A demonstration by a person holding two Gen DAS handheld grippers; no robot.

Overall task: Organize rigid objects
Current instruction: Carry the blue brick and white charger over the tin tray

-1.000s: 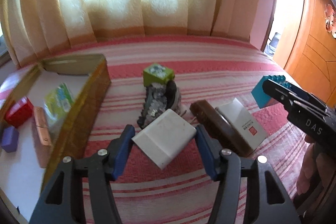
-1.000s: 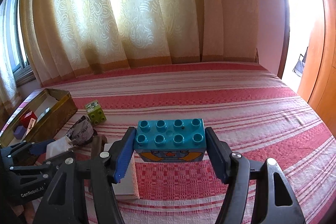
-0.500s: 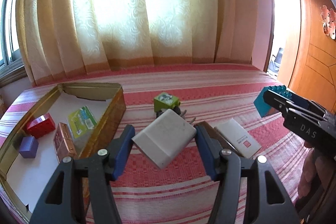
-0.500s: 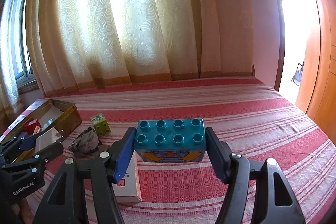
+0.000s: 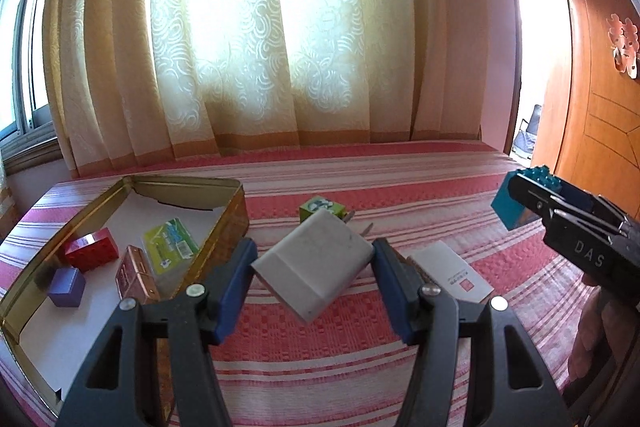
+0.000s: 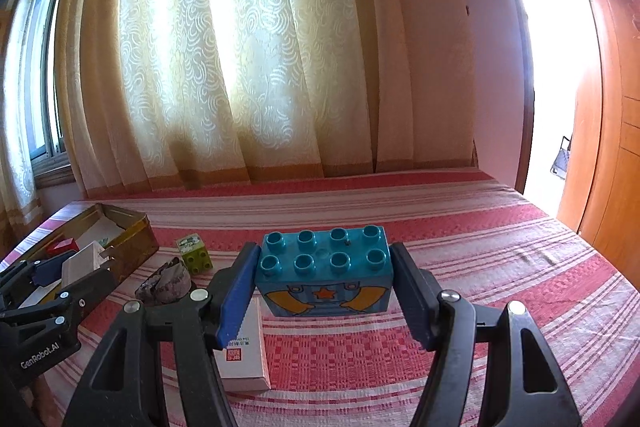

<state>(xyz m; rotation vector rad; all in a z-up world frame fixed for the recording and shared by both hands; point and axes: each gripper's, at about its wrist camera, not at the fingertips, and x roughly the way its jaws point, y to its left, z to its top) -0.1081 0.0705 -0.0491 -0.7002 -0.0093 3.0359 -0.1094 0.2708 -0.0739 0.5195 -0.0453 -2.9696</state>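
Note:
My left gripper (image 5: 314, 273) is shut on a white charger plug (image 5: 312, 263) and holds it above the striped red bedspread, just right of the open gold tin (image 5: 230, 207). The tin holds a red brick (image 5: 93, 249), a purple cube (image 5: 67, 287), a copper box (image 5: 136, 277) and a green card (image 5: 170, 245). My right gripper (image 6: 326, 277) is shut on a teal studded brick (image 6: 324, 269), held in the air over the bed. The teal brick also shows at the right of the left wrist view (image 5: 516, 205).
A green cube brick (image 6: 195, 253), a crumpled grey wrapper (image 6: 164, 285) and a white box with a red mark (image 6: 244, 347) lie on the bedspread between the grippers. Curtains hang at the far edge. A wooden door (image 5: 600, 107) stands on the right.
My left gripper has lifted the white plug up off the bed and moved toward the tin. My right gripper has risen a little with the teal brick.

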